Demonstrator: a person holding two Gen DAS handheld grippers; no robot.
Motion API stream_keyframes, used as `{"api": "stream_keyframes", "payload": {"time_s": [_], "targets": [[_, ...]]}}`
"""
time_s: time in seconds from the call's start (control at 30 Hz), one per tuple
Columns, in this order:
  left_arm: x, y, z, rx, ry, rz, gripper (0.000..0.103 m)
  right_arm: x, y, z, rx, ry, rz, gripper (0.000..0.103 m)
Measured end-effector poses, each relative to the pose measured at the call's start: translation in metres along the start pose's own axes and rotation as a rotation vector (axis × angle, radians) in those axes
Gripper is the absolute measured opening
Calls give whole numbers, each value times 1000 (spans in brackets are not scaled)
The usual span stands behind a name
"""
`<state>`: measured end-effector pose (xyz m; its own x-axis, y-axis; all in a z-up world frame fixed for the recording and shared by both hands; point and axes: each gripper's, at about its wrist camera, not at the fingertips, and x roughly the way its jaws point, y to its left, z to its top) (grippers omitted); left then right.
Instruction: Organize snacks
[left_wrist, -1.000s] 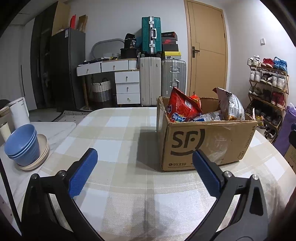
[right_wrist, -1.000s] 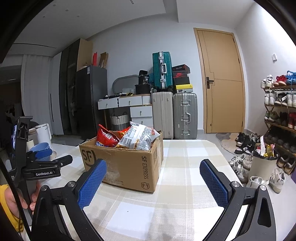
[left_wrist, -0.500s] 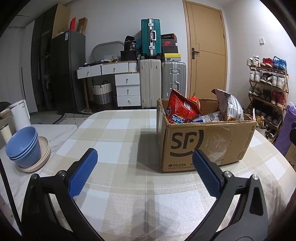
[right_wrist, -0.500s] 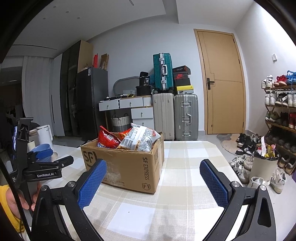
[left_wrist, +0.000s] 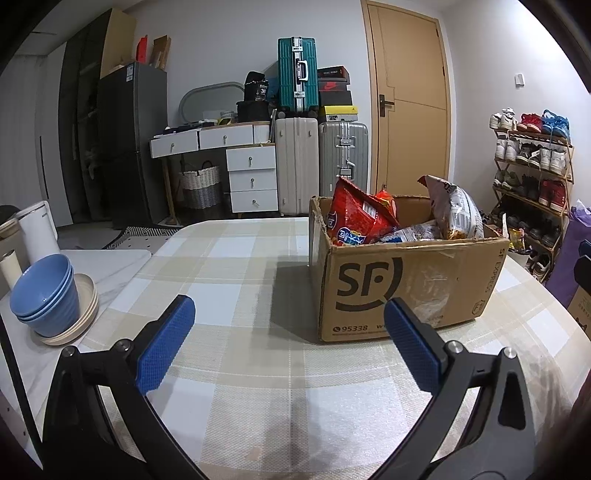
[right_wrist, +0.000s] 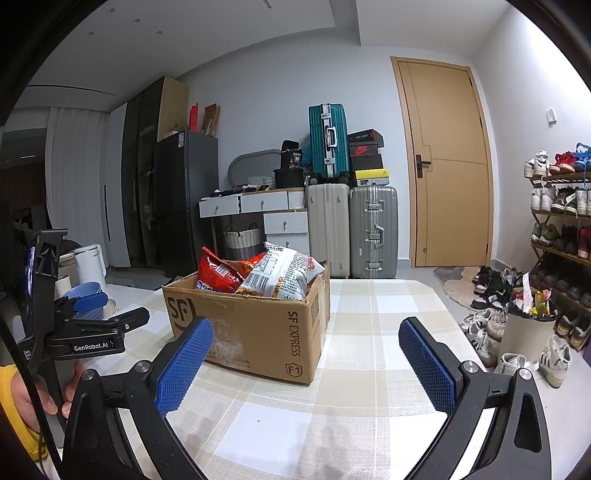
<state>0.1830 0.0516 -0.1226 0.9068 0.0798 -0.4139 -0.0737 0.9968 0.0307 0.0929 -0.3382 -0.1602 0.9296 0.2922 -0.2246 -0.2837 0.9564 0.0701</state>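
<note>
Cardboard SF-printed open-top shipping box (left_wrist: 402, 284) sits on the checked beige tablecloth table (left_wrist: 229, 266), holding a red crinkly snack bag (left_wrist: 354, 218), a white-and-silver printed snack bag (left_wrist: 456, 210) and a blue-white packet (left_wrist: 413, 232) between them. Left gripper (left_wrist: 288, 339) and right gripper (right_wrist: 306, 358) both hang short of the box, jaws spread, empty. No loose snacks seen outside the box: fits either packed-and-done or about to unpack.
</note>
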Motion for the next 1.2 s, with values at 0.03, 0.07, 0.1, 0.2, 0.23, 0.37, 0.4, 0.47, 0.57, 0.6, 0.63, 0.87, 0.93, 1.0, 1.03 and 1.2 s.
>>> {"api": "stream_keyframes", "payload": {"time_s": [0.03,0.07,0.1,0.2,0.23,0.37,0.4,0.47,0.57,0.6,0.63,0.87,0.93,1.0,1.03,1.2], "targets": [[0,0,0,1,0,-2,102,0,0,0,0,1,0,102],[0,0,-1,2,0,-4,102,0,0,0,0,1,-1,102],[0,-1,-1,2,1,-4,102,0,0,0,1,1,-1,102],[0,-1,-1,0,1,-3,102,0,0,0,1,1,-1,102],[0,-1,-1,0,1,-3,102,0,0,0,1,1,0,102],[0,-1,-1,2,1,-4,102,0,0,0,1,1,0,102],[0,-1,-1,2,1,-4,102,0,0,0,2,2,-1,102],[0,-1,-1,1,2,-6,102,0,0,0,2,2,0,102],[0,0,-3,-6,-2,-41,102,0,0,0,2,3,-1,102],[1,0,-3,-7,-1,-40,102,0,-1,0,2,3,0,102],[1,0,-4,-5,-1,-37,102,0,0,0,2,2,0,102],[0,-3,-5,5,0,-41,102,0,-1,0,1,4,0,102],[0,-3,-5,1,0,-38,102,1,-1,0,1,6,0,102],[0,-3,-5,-4,1,-38,102,2,-1,-1,1,12,-3,102],[0,-3,-5,-3,1,-35,102,2,0,-1,1,13,-3,102],[-1,-1,-5,-3,0,-28,102,2,0,-1,1,13,-3,102]]}}
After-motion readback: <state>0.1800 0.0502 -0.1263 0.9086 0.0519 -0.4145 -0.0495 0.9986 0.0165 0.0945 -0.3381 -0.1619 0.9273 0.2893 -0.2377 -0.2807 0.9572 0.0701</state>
